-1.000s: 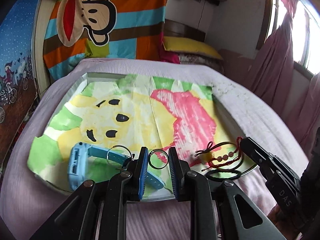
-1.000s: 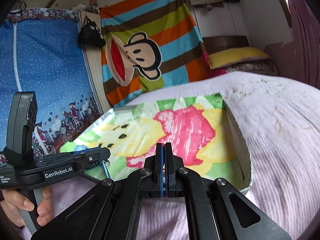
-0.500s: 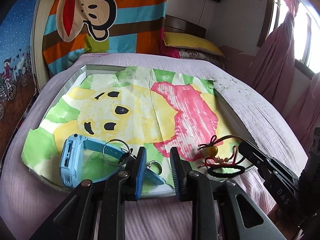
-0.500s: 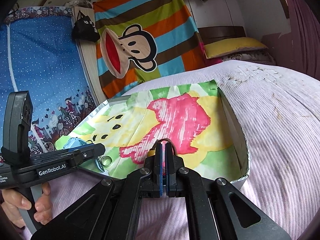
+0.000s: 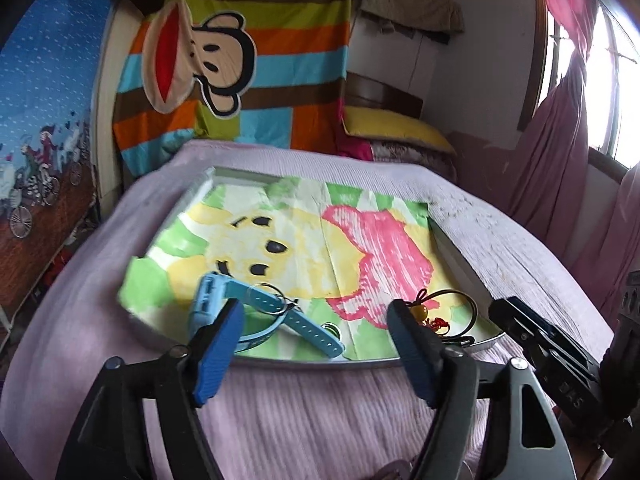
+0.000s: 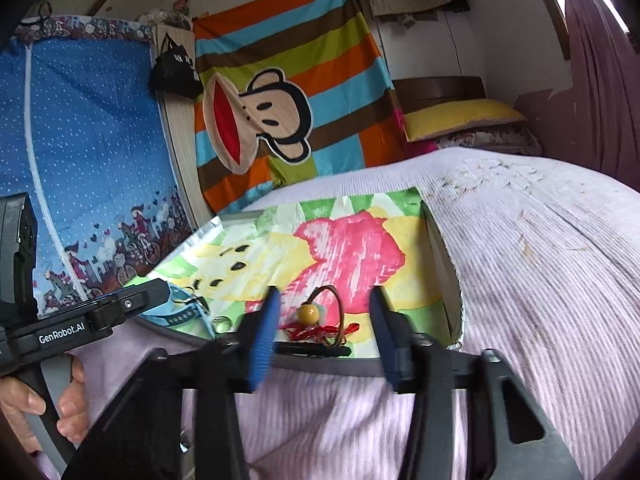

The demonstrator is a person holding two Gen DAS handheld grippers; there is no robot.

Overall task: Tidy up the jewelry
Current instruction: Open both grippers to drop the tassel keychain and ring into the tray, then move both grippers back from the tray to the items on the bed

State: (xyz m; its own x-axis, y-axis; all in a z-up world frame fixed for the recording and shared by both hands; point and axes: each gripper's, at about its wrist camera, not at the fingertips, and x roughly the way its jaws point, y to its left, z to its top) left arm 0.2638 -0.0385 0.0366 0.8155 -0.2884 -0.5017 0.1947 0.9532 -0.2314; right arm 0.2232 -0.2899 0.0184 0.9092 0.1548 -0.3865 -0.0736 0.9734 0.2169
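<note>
Both grippers had opened within the last second: the left gripper (image 5: 316, 344) released the small ring (image 5: 331, 329), and the right gripper (image 6: 322, 328) let go of the red cord bracelet (image 6: 320, 330). Both pieces lay near the tray (image 5: 304, 362) edge at 6 o'clock, apparently deposited. Each gripper hovered level, jaws wide apart and empty, short of the blue watch (image 5: 256, 312).

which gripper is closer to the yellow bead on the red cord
Right. The right gripper is open just in front of the yellow bead; the left gripper is open over the blue watch, off to the bead's left.
</note>
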